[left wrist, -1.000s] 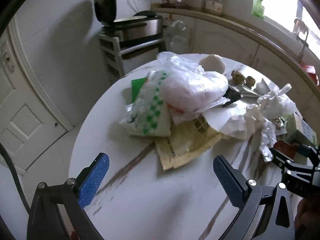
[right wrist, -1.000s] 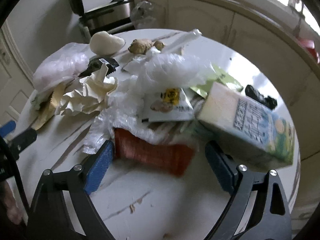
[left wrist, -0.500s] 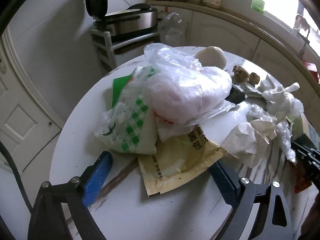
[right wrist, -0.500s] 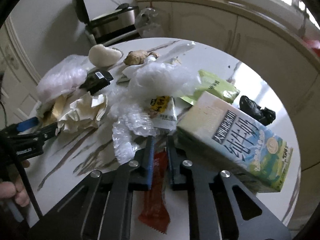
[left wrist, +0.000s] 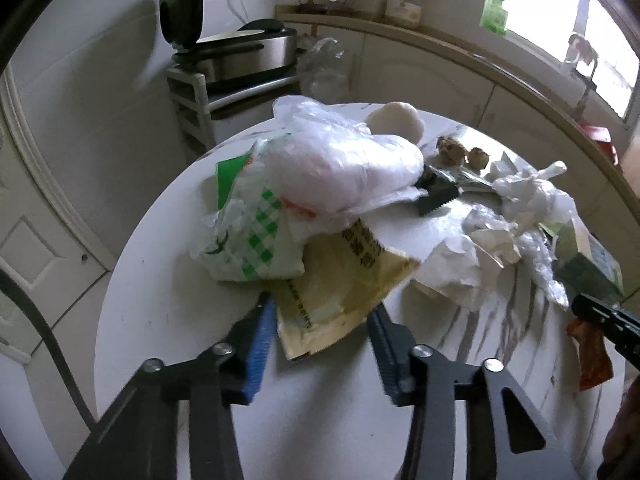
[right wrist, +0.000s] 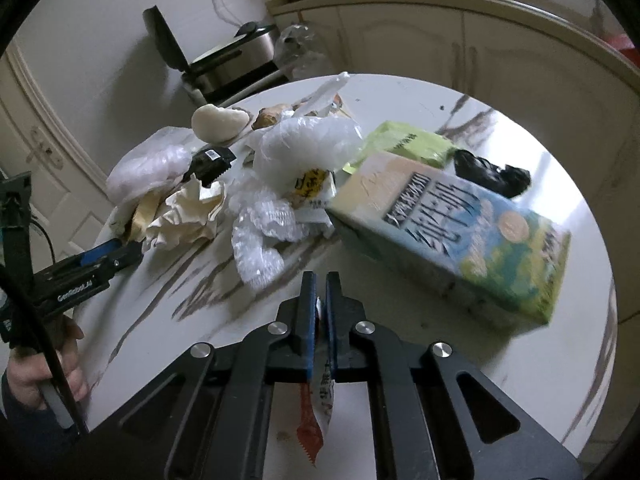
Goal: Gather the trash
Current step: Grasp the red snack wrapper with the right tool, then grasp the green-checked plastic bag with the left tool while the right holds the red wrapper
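Both hands are working the pile at once on the round white marble-veined surface. The right gripper has its blue fingers clamped on a red and white snack wrapper, a thin crinkly sachet that hangs down below the pads with its torn edge dangling. That grip looks secure; the wrapper shows red beside the same gripper in the left view too.

Over to the left gripper, where the action is. Its fingers are closing around the near corner of a flat tan paper packet with dark printing, which lies between the pads but is not yet pinched. The packet's far end is tucked under a green-checked plastic bag and a puffy clear plastic bag, so it carries weight on top.

To do this well, I'd say let the pads close fully on the corner before any pull, biting well in from the edge so the paper doesn't tear or slip. Then draw it out low and slow toward the near edge; a sharp lift could tip the bags over or drag them along. Meanwhile the right hand should keep clear of the large milk carton sitting just ahead of it.
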Motion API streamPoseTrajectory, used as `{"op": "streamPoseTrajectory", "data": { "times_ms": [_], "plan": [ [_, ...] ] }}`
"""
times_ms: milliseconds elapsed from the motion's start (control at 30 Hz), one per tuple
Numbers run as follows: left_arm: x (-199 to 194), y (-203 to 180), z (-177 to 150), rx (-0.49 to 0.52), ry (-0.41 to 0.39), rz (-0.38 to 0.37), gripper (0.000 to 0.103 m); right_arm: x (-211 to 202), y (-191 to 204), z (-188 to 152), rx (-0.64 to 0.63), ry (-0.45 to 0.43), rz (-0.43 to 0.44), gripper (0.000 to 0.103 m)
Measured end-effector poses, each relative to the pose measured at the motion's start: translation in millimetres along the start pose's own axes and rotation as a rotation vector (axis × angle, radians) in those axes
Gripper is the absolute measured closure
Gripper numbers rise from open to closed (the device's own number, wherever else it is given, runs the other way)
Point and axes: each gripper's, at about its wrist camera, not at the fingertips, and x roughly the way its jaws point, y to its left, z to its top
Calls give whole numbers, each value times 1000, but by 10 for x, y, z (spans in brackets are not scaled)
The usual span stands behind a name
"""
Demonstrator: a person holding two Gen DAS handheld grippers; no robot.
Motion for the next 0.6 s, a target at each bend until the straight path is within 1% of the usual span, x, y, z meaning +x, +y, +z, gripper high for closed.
{"op": "streamPoseTrajectory", "data": {
  "times_ms": [33, 100, 133, 167, 233, 267, 333, 400, 433, 467, 533, 567, 600],
  "plan": [
    [-24, 8, -33, 0, -1, -4, 69, -17, -20, -23, 8, 0, 7, 98],
    [-77, 17, -66, 0, 1, -17, 81, -36, -62, -59, 29, 0, 22, 98],
    [-107, 16, -93, 0, 2, -25, 83, -50, -87, -80, 39, -1, 30, 98],
    [-139, 13, -119, 2, 3, -29, 84, -63, -103, -97, 43, -1, 42, 98],
    [-198, -13, -183, 17, 0, -11, 84, -72, -104, -122, 35, 6, 49, 98],
    [-217, -28, -202, 23, -2, -1, 83, -74, -108, -131, 27, 12, 48, 94],
    [-252, -85, -233, 44, -6, 24, 80, -71, -92, -153, 8, 20, 33, 92],
    [-271, -131, -250, 51, -7, 63, 65, -114, -85, -177, -2, 20, 28, 69],
    [-274, -134, -260, 49, -1, 79, 39, -152, -73, -192, -10, 15, 8, 36],
    [-277, -143, -262, 47, -1, 83, 17, -204, -54, -214, -21, 4, -13, 24],
    [-280, -172, -279, 54, -5, 86, 16, -292, -32, -255, -35, 1, -10, 26],
    [-270, -189, -298, 60, 3, 85, 16, -310, -13, -278, -44, 8, -17, 30],
    [-244, -198, -264, 63, 8, 88, 16, -312, 6, -310, -59, 22, -43, 33]
  ]
}}
